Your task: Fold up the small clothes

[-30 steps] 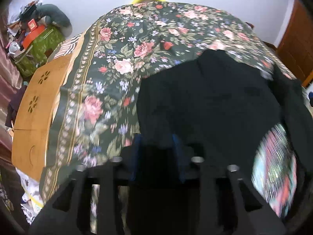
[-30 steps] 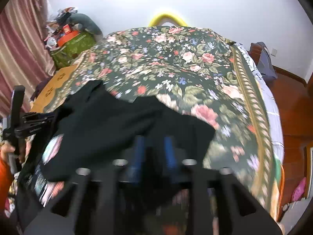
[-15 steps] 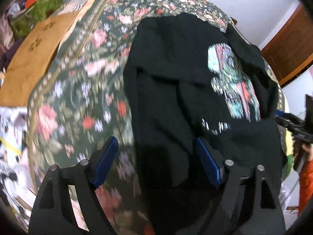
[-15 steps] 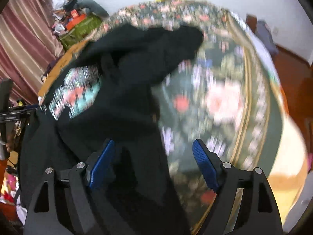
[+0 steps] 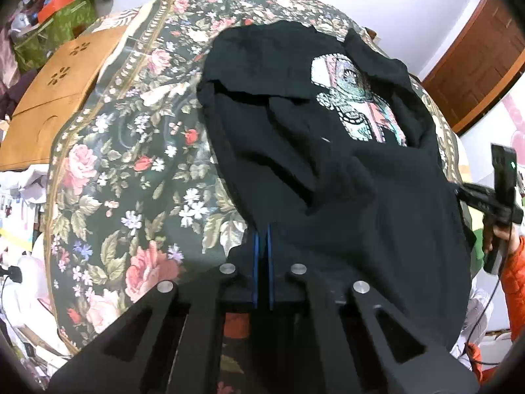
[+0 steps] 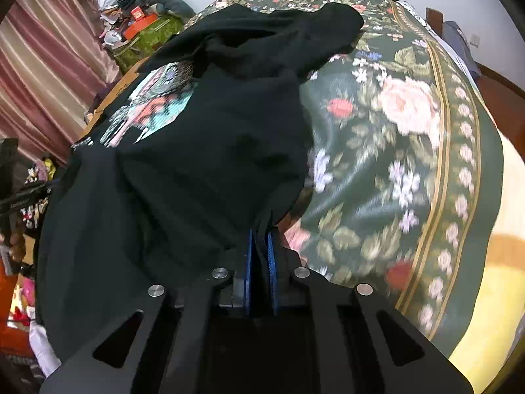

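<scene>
A black T-shirt [image 5: 328, 170] with a coloured print [image 5: 357, 98] lies rumpled on a bed with a dark floral cover [image 5: 131, 151]. My left gripper [image 5: 261, 229] is shut on the shirt's near edge at its left side, black cloth pinched between the blue pads. In the right wrist view the same T-shirt [image 6: 197, 164] spreads away from me with its print [image 6: 154, 108] at the upper left. My right gripper [image 6: 261, 233] is shut on the shirt's near edge at its right side. The upper part of the shirt is folded over and bunched.
A wooden board [image 5: 55, 88] and a green bag with clutter [image 5: 55, 23] sit left of the bed. A wooden door [image 5: 475, 65] is at the right. The other handheld gripper [image 5: 492, 197] and an orange sleeve [image 5: 515, 279] show at the right edge. Striped curtains [image 6: 42, 65] hang at the left.
Both grippers opened wide, came back to the shirt's near edge and closed on it. The upper part of the shirt now lies folded over the print.
</scene>
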Tool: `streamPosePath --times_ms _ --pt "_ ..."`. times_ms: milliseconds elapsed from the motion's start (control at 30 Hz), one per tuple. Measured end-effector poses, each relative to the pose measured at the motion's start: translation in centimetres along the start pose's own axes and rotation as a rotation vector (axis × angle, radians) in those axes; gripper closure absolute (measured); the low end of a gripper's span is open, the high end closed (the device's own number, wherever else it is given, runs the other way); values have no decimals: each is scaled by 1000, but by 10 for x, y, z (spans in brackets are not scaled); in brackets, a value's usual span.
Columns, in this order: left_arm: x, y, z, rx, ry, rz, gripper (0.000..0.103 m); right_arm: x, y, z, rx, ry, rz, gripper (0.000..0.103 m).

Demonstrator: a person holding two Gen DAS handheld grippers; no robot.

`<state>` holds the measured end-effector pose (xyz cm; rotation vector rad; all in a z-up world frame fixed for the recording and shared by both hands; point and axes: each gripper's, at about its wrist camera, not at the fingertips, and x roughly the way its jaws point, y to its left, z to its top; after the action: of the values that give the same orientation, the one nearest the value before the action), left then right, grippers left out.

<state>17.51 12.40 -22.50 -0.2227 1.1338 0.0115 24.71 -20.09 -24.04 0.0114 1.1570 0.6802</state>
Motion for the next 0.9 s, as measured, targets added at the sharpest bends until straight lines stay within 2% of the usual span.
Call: streamPosePath --times_ms 200,267,333,400,467,533,600,700,767,833,900 --pt "-7 18 12 12 -51 81 99 -13 16 -21 -33 32 35 97" --pt "-4 22 16 23 -59 129 99 -13 19 -27 -33 42 49 97" --pt "2 26 16 32 -53 163 99 -13 23 -29 -38 44 51 97" --pt "10 32 14 21 -25 166 99 -12 24 -29 -34 39 40 96" --pt "16 33 10 30 6 159 98 -12 23 -25 -25 50 44 91" --pt "13 31 10 41 2 178 96 -16 18 -20 -21 55 21 86" --pt "6 31 15 43 4 161 94 -22 22 -9 -20 19 5 80" --pt "-10 28 32 34 -28 145 74 -33 16 10 -19 -58 -12 67" --pt "-21 19 50 37 -76 122 54 -36 11 24 -10 -108 -23 63" --pt "-25 6 68 56 -113 95 49 -34 6 37 -7 -139 -46 63" --pt "-21 -12 89 78 -125 58 48 -26 3 50 0 -158 -42 63"
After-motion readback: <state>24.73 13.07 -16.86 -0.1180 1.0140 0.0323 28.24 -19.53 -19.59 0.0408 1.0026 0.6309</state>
